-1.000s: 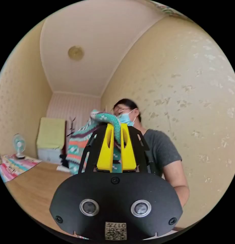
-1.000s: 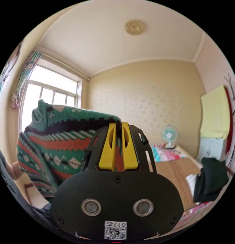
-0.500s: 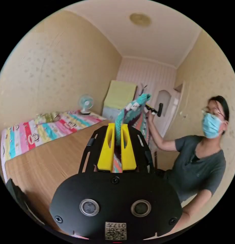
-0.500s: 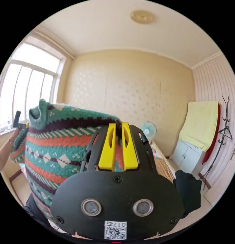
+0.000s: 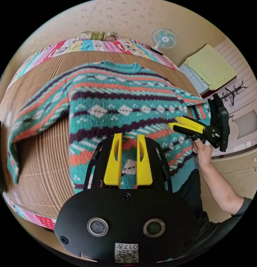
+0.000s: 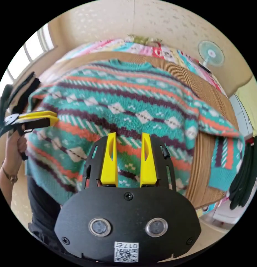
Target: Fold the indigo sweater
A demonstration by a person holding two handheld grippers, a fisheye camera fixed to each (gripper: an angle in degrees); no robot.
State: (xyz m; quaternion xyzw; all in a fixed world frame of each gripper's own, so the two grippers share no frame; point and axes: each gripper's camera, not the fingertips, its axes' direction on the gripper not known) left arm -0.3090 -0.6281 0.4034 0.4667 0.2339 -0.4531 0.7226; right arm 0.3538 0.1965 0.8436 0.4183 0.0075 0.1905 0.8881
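Sweater (image 5: 117, 103) lies spread flat on the bed (image 5: 45, 155); my left tongs (image 5: 128, 160) and right tongs (image 6: 128, 161) hover spread, pinching nothing.

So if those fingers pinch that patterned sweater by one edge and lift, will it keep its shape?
Probably not. The sweater looks like soft, thick knit: one sleeve already droops over the mat's edge, so it would likely sag and bunch. Its fuzzy surface should grip rather than slip.
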